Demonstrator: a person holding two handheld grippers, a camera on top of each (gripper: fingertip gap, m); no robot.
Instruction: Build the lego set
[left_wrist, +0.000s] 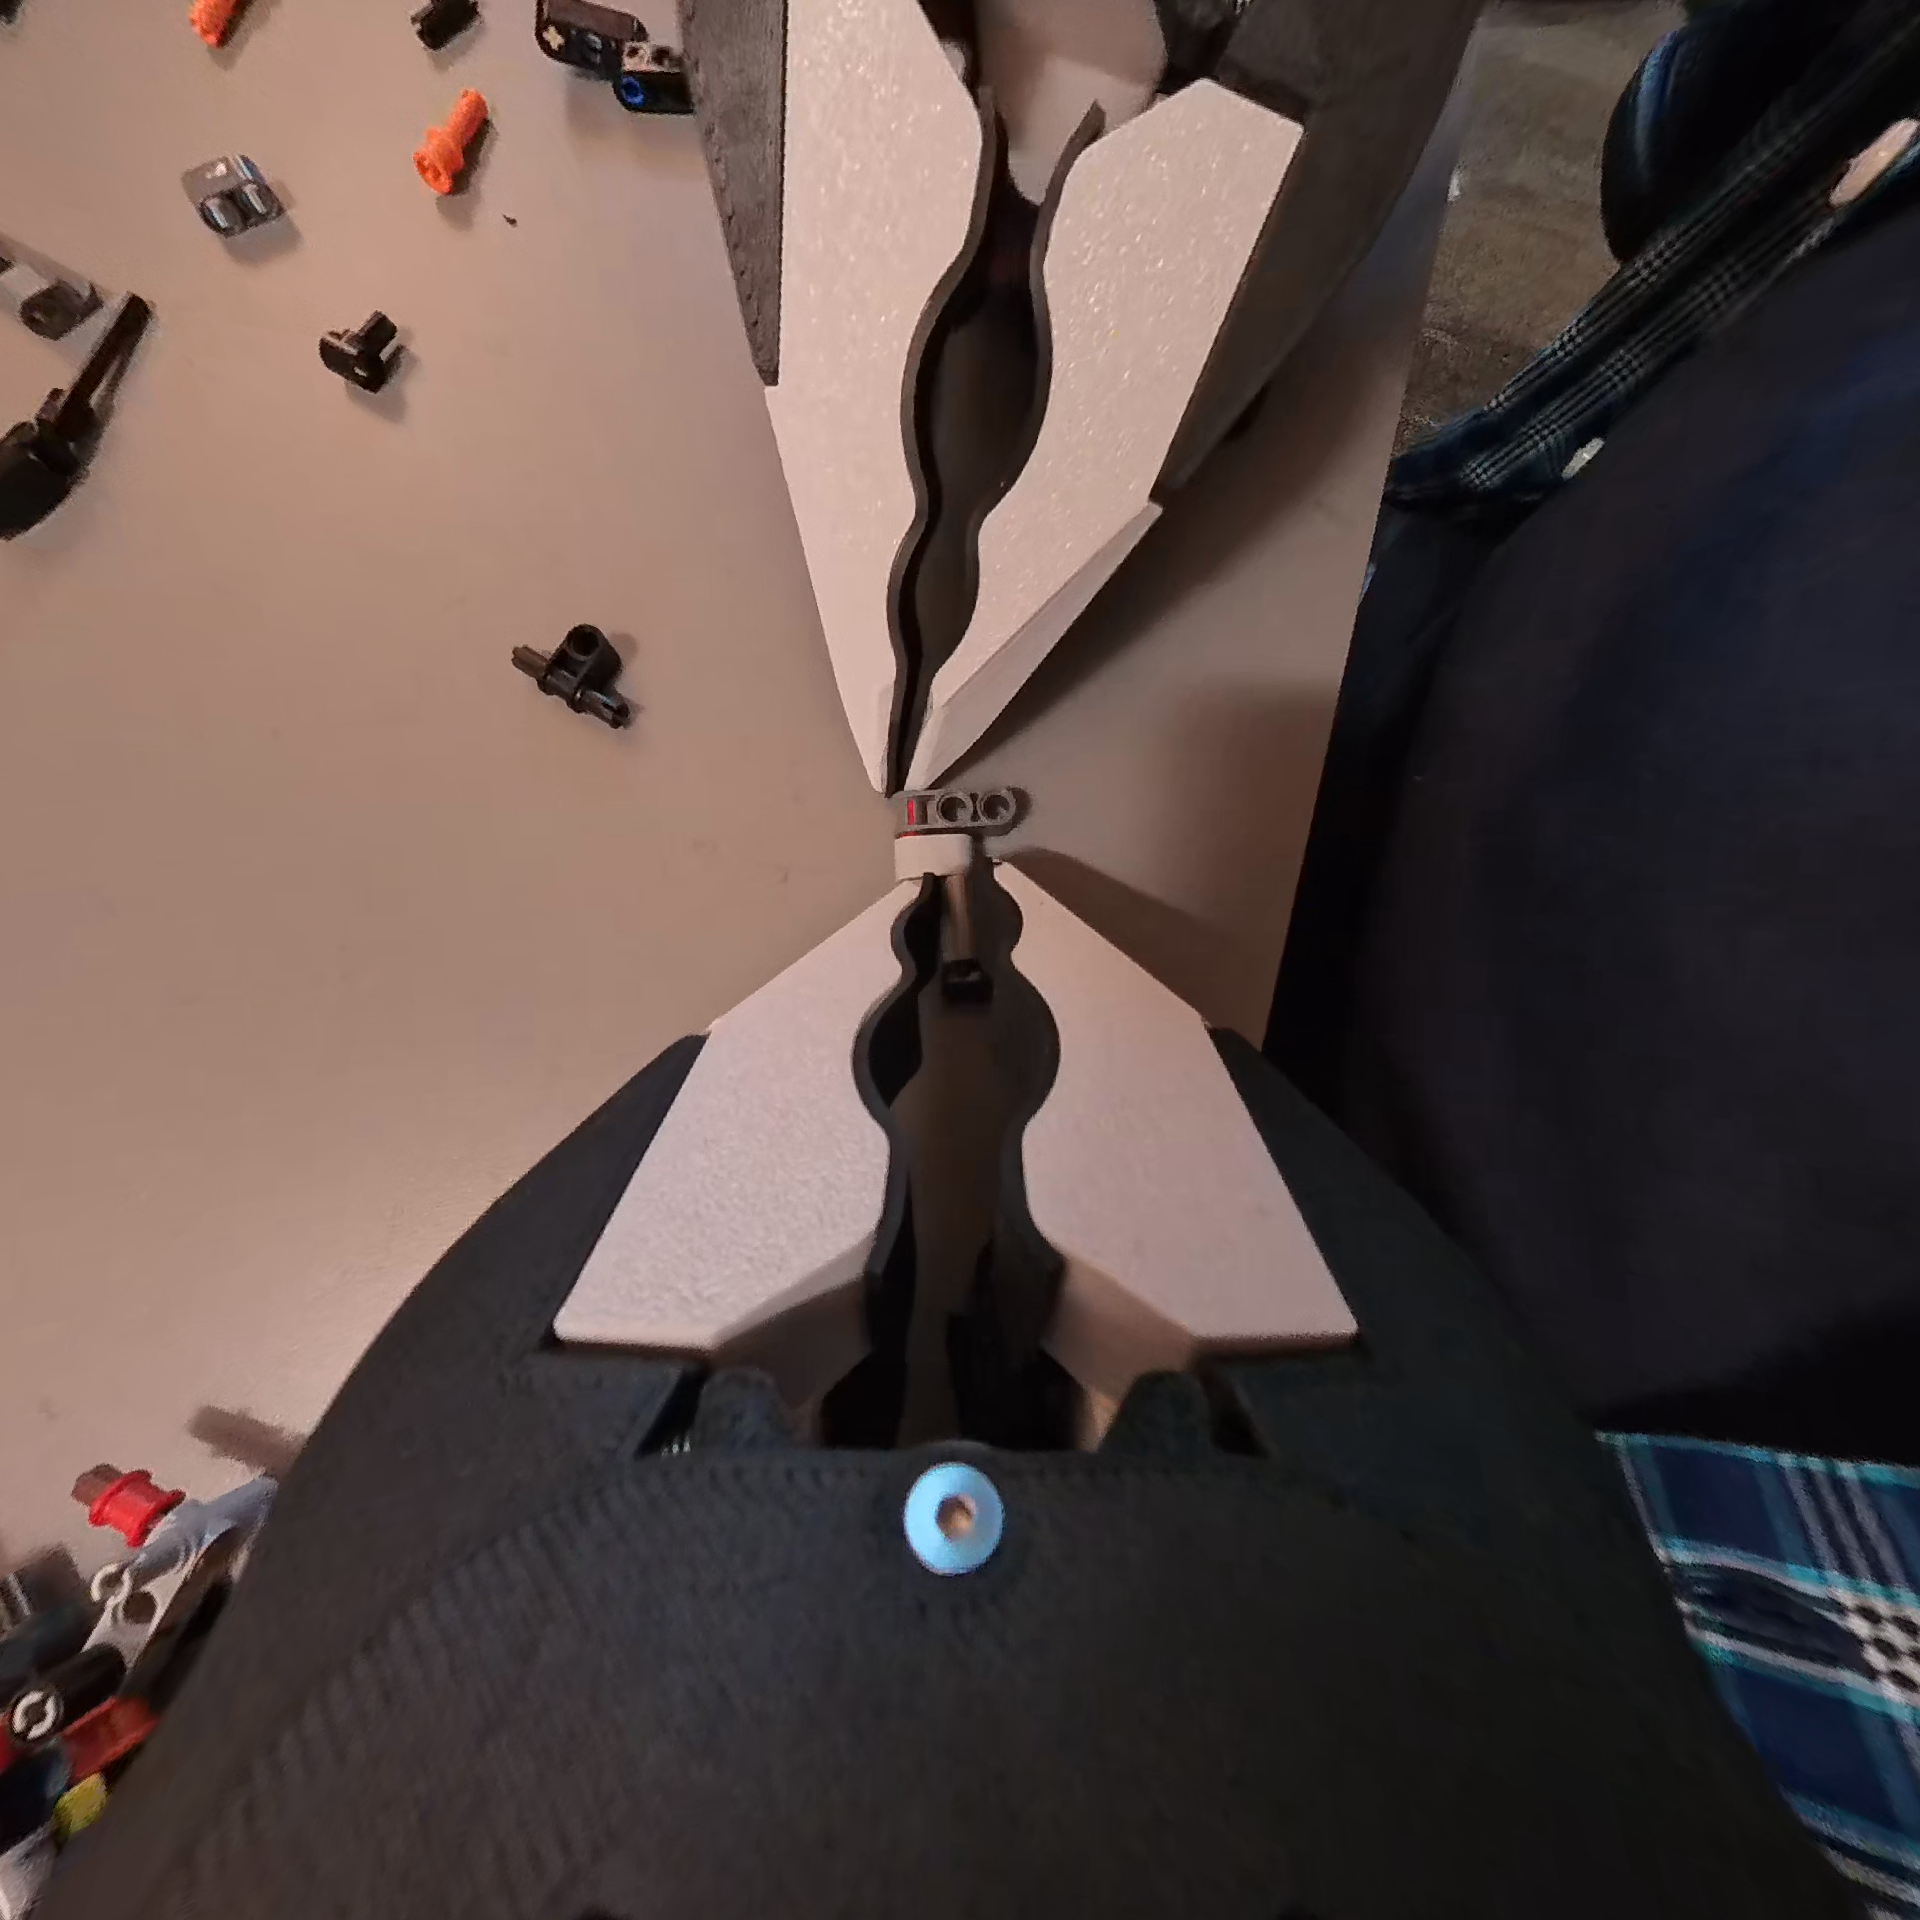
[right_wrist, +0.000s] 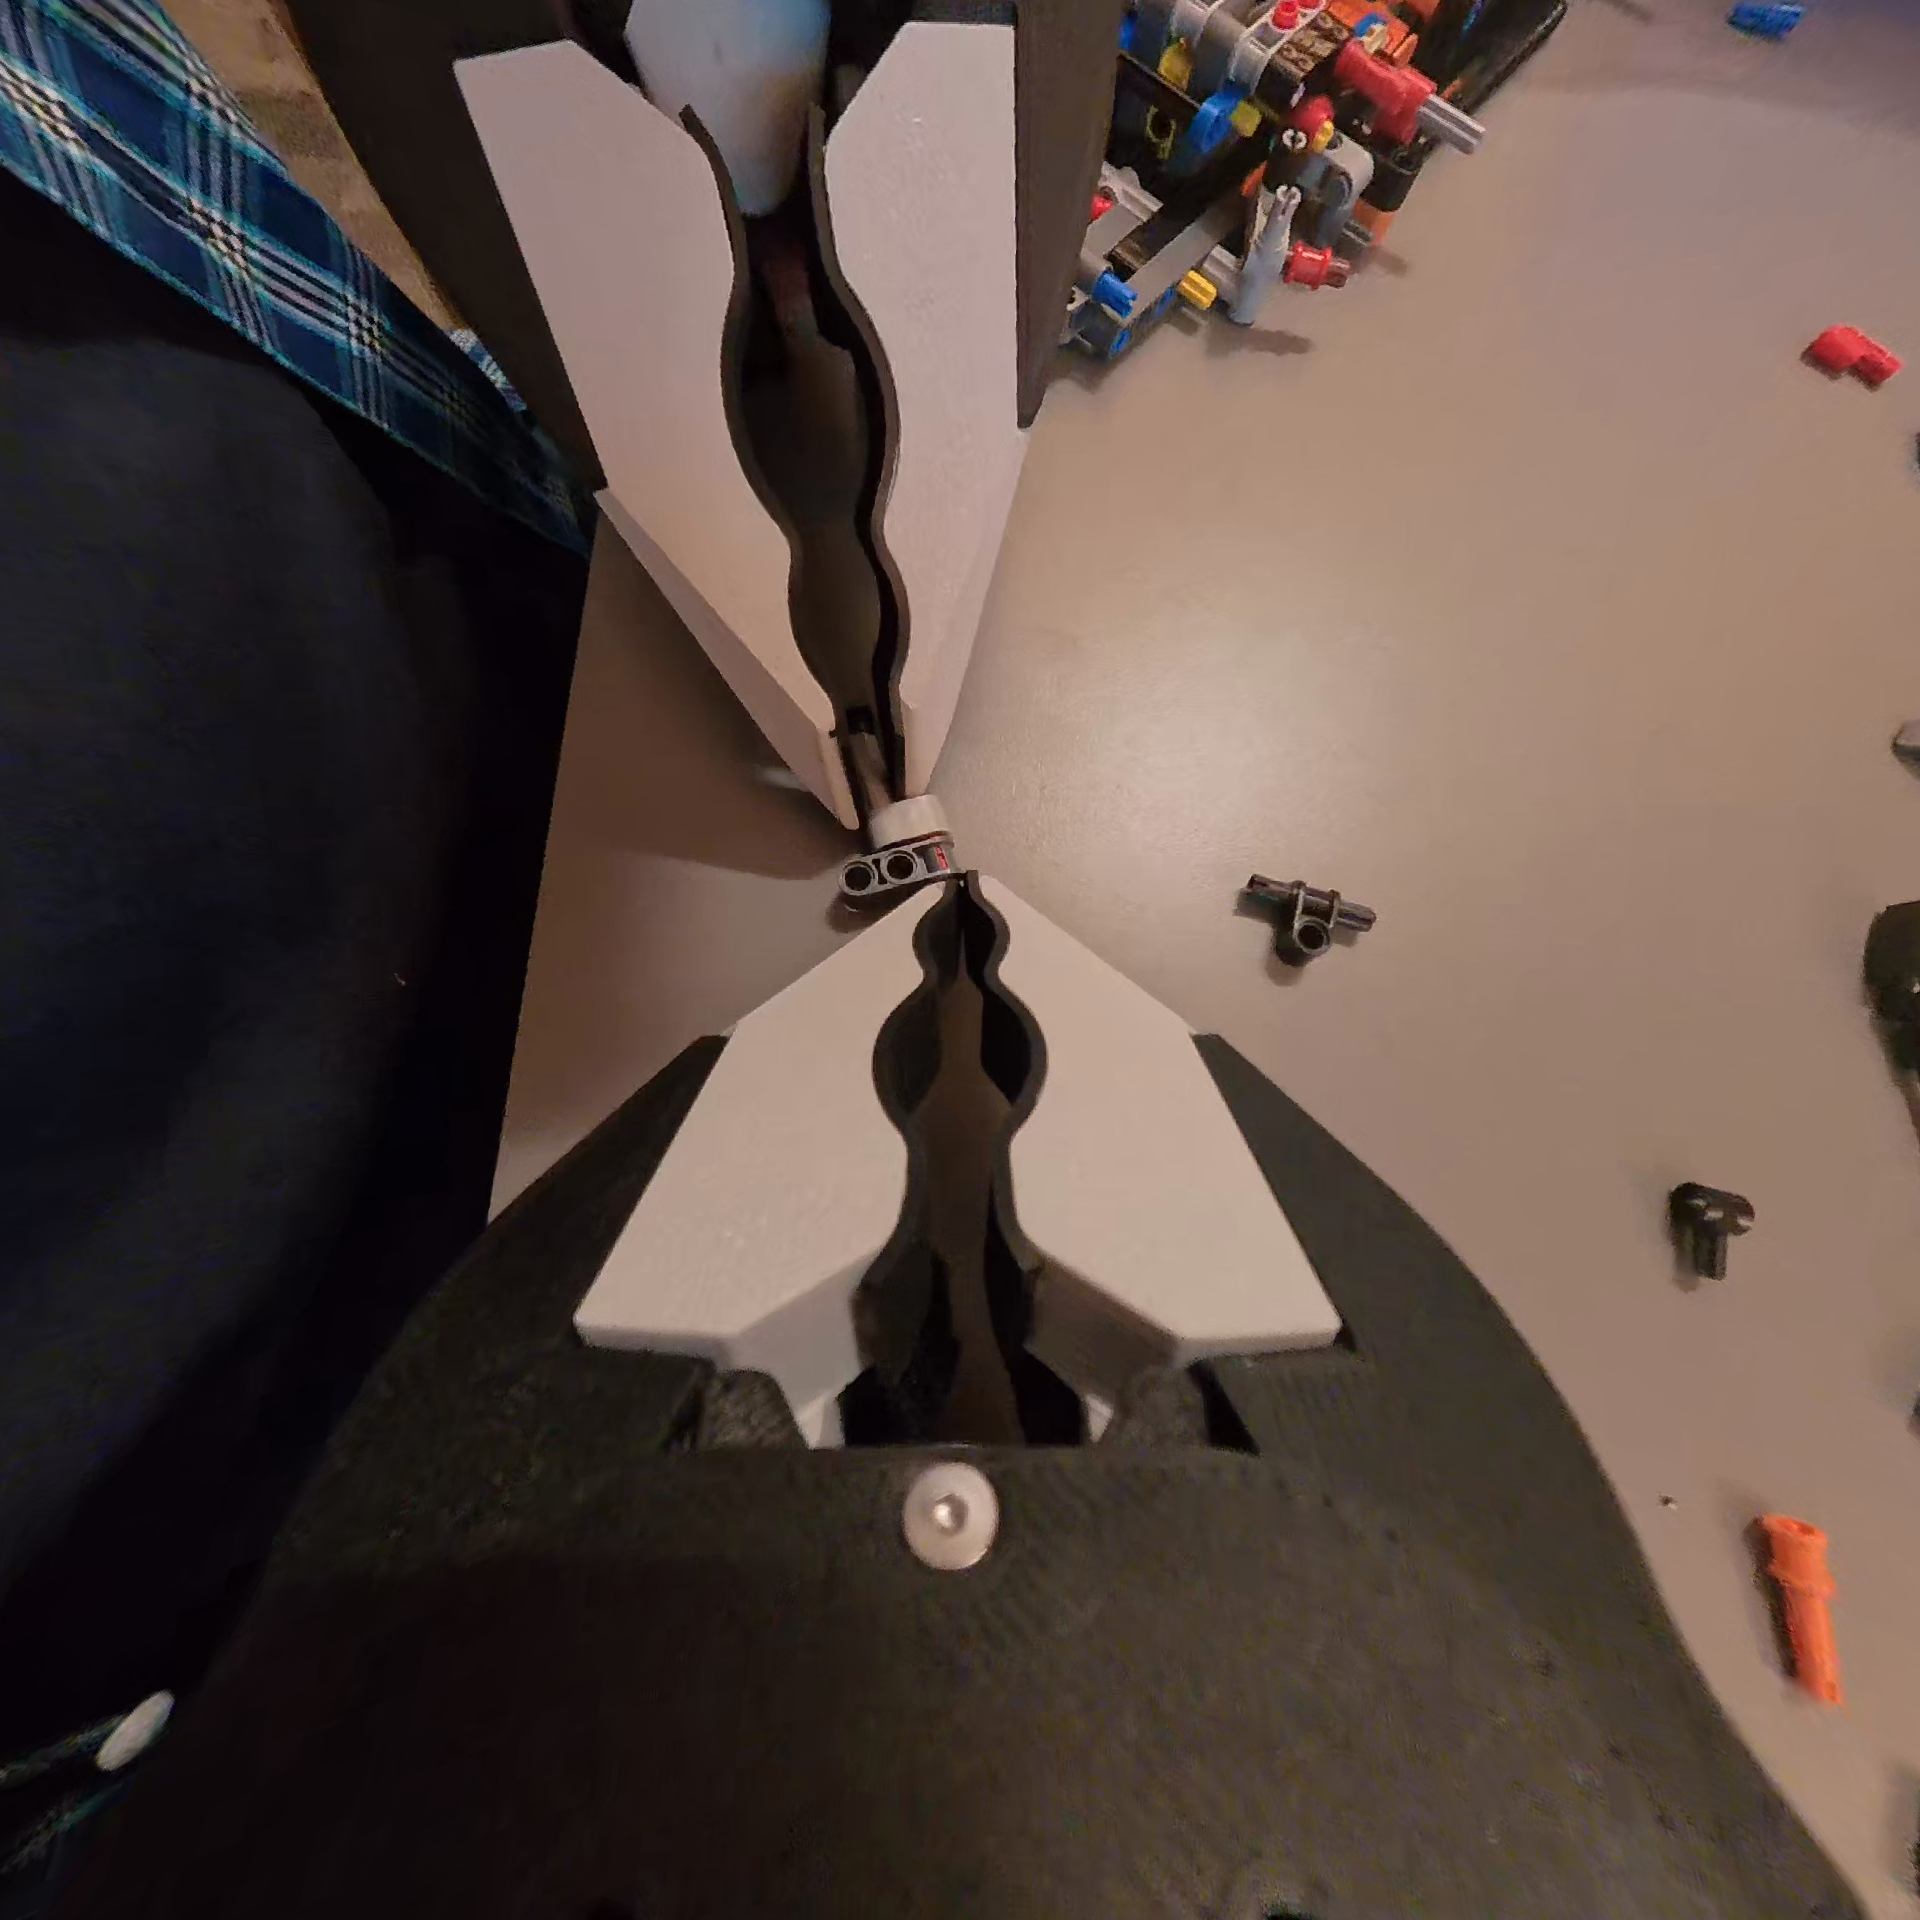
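Observation:
My left gripper (left_wrist: 940, 878) is shut on a black axle (left_wrist: 962, 935) that carries a light grey bush (left_wrist: 933, 857) at its tip. My right gripper (right_wrist: 966, 888) is shut on one end of a small dark grey thin beam (right_wrist: 891, 871) with two round holes. The two grippers meet tip to tip above the beige table (left_wrist: 312, 935) near its edge. The beam (left_wrist: 961, 808) lies against the end of the bush (right_wrist: 906, 821). The right gripper (left_wrist: 914, 779) comes in from the top of the left wrist view, and the left gripper (right_wrist: 868, 800) from the top of the right wrist view.
A part-built colourful model (right_wrist: 1247, 156) stands on the table (right_wrist: 1351, 623). Loose pieces lie around: orange pins (left_wrist: 452, 140) (right_wrist: 1803, 1621), black connectors (left_wrist: 577, 673) (right_wrist: 1309, 920) (right_wrist: 1709, 1226), a red piece (right_wrist: 1855, 358). A person in dark clothes (left_wrist: 1662, 831) sits at the table edge. Left and right tips are no more than a few centimetres apart. Left tips and right tips are each some 15 cm from the part-built colourful model (right_wrist: 1247, 156).

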